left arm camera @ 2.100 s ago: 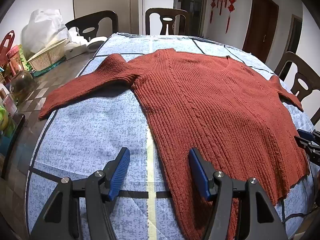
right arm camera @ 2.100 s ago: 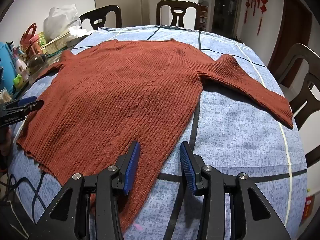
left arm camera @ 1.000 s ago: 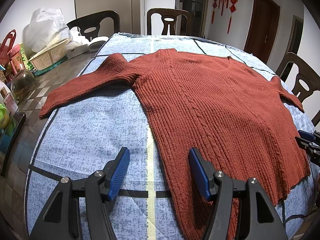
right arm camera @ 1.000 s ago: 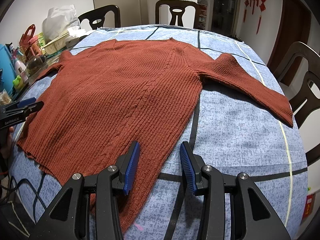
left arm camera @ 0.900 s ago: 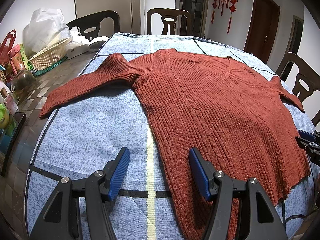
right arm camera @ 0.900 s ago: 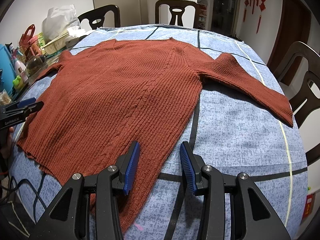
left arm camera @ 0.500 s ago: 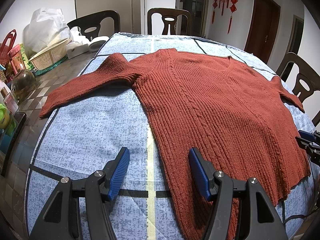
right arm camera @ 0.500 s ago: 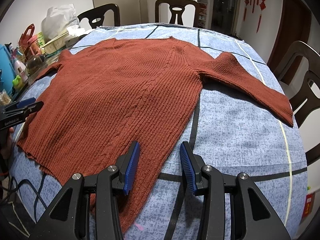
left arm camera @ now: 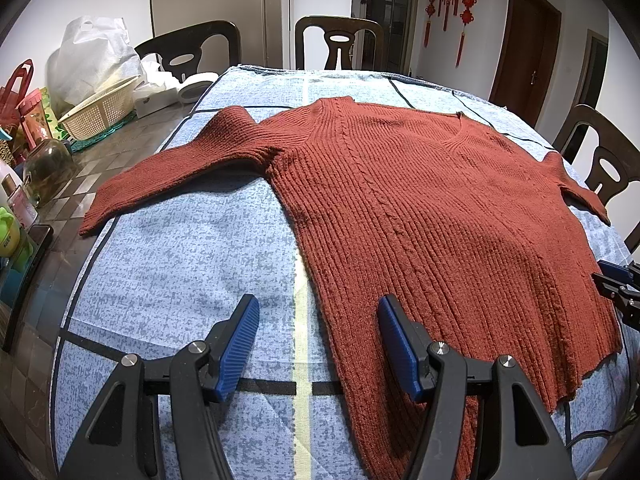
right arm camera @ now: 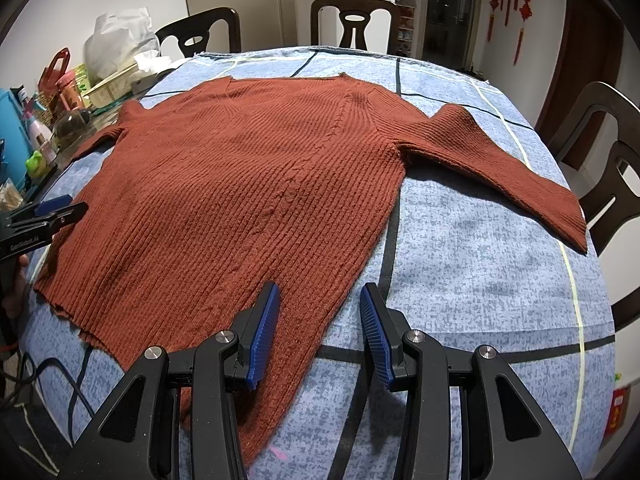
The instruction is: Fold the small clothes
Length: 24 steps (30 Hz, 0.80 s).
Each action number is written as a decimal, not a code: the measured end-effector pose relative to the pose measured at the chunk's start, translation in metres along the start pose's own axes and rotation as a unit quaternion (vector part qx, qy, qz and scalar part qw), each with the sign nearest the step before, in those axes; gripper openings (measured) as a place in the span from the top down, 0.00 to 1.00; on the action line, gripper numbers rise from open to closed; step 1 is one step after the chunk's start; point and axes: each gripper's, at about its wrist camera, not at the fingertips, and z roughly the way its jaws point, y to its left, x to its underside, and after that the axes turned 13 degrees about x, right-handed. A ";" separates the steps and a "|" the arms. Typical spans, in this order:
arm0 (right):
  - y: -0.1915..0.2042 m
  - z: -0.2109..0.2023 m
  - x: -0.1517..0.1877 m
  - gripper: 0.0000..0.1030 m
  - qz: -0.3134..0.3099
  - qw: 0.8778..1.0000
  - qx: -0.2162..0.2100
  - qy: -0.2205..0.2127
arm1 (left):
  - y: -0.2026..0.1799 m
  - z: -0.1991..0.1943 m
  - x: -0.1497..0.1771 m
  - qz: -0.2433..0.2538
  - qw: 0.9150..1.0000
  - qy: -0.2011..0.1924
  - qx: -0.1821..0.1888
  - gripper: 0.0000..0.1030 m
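A rust-red ribbed sweater lies flat on the blue patterned tablecloth, sleeves spread out; it also shows in the right wrist view. My left gripper is open and empty, hovering above the sweater's near left hem corner. My right gripper is open and empty above the near right hem corner. The right gripper's tip shows at the left wrist view's right edge; the left gripper's tip shows at the right wrist view's left edge.
Clutter stands on the table's left side: a white basket, a plastic bag, bottles and a glass jar. Dark wooden chairs ring the table. The tablecloth's right part is bare cloth.
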 end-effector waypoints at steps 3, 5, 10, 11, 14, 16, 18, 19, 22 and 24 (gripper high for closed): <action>0.000 -0.001 0.001 0.58 0.000 1.000 -0.001 -0.002 | 0.003 -0.001 0.000 -0.001 1.000 0.000 -0.001 0.37; -0.001 -0.001 0.001 0.58 0.001 1.000 -0.002 -0.003 | 0.004 -0.001 0.000 -0.001 1.000 0.000 -0.001 0.37; -0.001 -0.002 0.001 0.58 0.000 1.000 -0.001 -0.002 | 0.005 -0.001 0.000 -0.001 1.000 0.000 -0.001 0.36; -0.001 -0.002 0.001 0.58 0.000 1.000 -0.001 -0.003 | 0.004 -0.001 0.000 -0.001 1.000 0.000 -0.001 0.36; -0.002 -0.002 0.001 0.58 0.001 1.000 -0.002 -0.002 | 0.004 -0.001 0.000 0.000 1.000 0.000 -0.001 0.36; -0.002 -0.002 0.001 0.58 0.000 1.000 -0.001 -0.003 | 0.004 -0.001 0.000 0.000 1.000 0.000 -0.001 0.36; -0.002 -0.002 0.000 0.58 0.001 1.000 -0.002 -0.002 | 0.004 -0.001 0.000 0.000 1.000 0.000 -0.001 0.36; -0.002 -0.002 0.001 0.58 0.001 1.000 -0.002 -0.002 | 0.005 -0.002 0.000 -0.001 1.000 0.000 -0.001 0.36; -0.002 -0.002 0.000 0.58 -0.001 1.000 -0.001 -0.001 | 0.005 -0.001 0.000 -0.001 1.000 0.000 -0.001 0.36; -0.002 -0.002 0.000 0.58 -0.001 1.000 -0.001 -0.002 | 0.006 -0.002 0.000 -0.001 1.000 0.000 -0.001 0.36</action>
